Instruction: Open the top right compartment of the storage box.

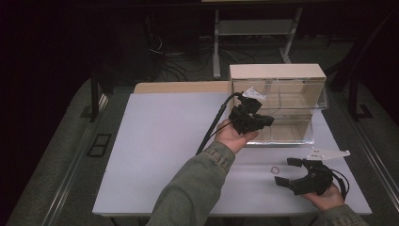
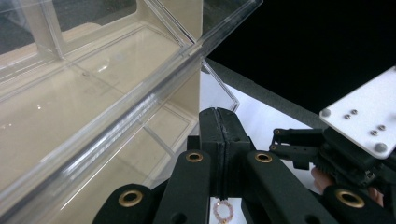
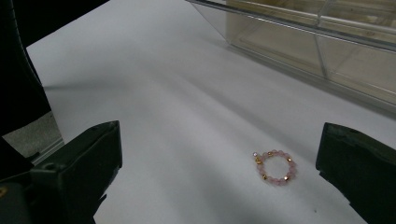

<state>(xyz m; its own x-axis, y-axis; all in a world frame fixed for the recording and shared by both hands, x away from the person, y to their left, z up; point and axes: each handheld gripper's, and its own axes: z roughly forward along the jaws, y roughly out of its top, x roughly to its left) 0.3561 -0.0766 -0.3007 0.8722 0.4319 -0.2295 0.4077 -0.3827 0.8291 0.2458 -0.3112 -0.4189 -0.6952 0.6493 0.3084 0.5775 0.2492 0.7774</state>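
Pink bead bracelet (image 3: 274,167) w/ gold accents.

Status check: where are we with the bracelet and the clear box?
Done: nothing visibly placed; the box compartments look empty. In hand: the left gripper, shut with nothing between its jaws, is up against the box's clear front. The right gripper sits open by the bracelet. Left: grasping the bracelet off the table; it probably goes in the box.

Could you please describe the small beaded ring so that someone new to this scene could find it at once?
Start at the clear display case at the far right of the white table. In front of it, lying between the case and the open right gripper, is the beaded ring. It is a tiny loop of pink beads with gold spacers, the only loose item there.
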